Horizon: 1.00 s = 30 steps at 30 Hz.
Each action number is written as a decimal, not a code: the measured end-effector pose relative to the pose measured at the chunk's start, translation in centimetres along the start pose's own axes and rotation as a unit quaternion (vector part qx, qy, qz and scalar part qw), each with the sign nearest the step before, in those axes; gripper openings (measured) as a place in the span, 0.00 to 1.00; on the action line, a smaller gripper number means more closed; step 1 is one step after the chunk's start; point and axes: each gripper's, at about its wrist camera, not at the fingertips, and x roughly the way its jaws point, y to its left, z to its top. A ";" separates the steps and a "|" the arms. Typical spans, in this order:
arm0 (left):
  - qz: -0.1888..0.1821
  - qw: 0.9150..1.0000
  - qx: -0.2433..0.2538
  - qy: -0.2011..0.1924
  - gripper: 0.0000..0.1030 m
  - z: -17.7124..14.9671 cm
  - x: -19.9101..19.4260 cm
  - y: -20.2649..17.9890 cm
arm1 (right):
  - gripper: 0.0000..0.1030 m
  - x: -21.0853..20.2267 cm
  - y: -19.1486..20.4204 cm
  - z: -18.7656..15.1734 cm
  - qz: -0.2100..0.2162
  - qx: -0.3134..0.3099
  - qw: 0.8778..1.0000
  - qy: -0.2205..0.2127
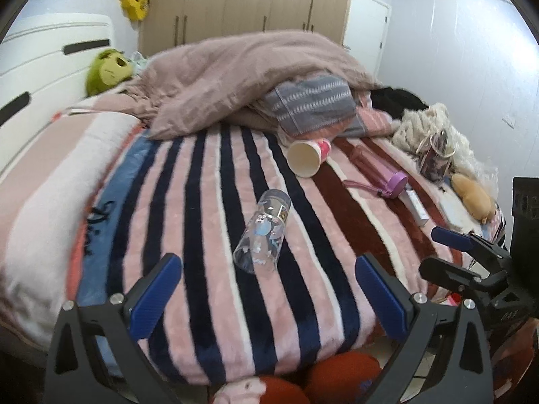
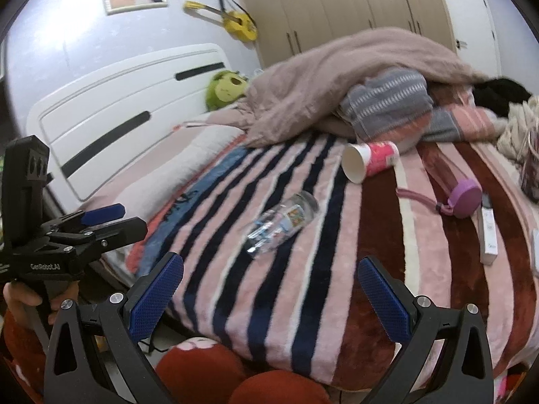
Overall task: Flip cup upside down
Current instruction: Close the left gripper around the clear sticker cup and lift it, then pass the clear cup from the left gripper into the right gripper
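A clear cup with cartoon prints (image 1: 262,232) lies on its side on the striped blanket, its open end toward me; it also shows in the right wrist view (image 2: 283,224). My left gripper (image 1: 269,296) is open and empty just short of it. My right gripper (image 2: 269,296) is open and empty near the bed's front edge, the clear cup ahead of it. A pink paper cup (image 1: 308,156) lies on its side farther back, mouth toward me; the right wrist view shows it too (image 2: 369,161).
A purple-capped bottle (image 1: 377,171) and a white remote (image 1: 416,207) lie to the right. A heaped pink duvet (image 1: 242,74) covers the back of the bed. A glass jar (image 1: 434,155) and plush toy (image 1: 471,198) sit far right. The headboard (image 2: 118,114) is at left.
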 end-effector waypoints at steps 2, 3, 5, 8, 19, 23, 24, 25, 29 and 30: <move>-0.007 1.000 0.007 0.022 0.99 0.6 3.3 0.3 | 1.00 1.8 -1.8 0.1 -0.003 0.021 1.000 0.007; -0.013 0.999 0.008 0.035 0.99 0.8 5.2 0.6 | 1.00 2.8 -2.7 0.1 -0.003 0.032 0.999 0.010; -0.022 0.998 0.011 0.058 0.95 1.0 8.4 0.6 | 1.00 4.6 -4.4 0.1 -0.002 0.055 0.998 0.016; -0.022 0.996 0.021 0.086 0.85 1.3 12.8 0.7 | 1.00 7.2 -6.7 0.1 0.003 0.085 0.996 0.025; -0.048 0.992 0.035 0.109 0.57 0.8 19.2 0.6 | 1.00 13.1 -10.5 -0.8 0.064 0.156 0.984 0.053; -0.056 0.992 0.029 0.109 0.56 -0.7 17.6 1.3 | 1.00 13.4 -10.0 -0.2 0.124 0.170 0.976 0.054; -0.060 0.992 0.024 0.110 0.56 -1.1 17.1 1.5 | 1.00 13.5 -9.7 -0.1 0.135 0.169 0.975 0.056; -0.065 0.992 0.015 0.110 0.56 -1.9 16.3 1.9 | 1.00 13.6 -9.3 0.2 0.148 0.168 0.973 0.062; -0.081 0.991 -0.013 0.105 0.56 -4.3 13.9 2.8 | 1.00 15.3 -7.1 1.1 0.196 0.169 0.961 0.096; -0.087 0.991 -0.020 0.102 0.56 -4.9 13.4 3.2 | 0.98 16.1 -6.5 1.2 0.206 0.172 0.957 0.108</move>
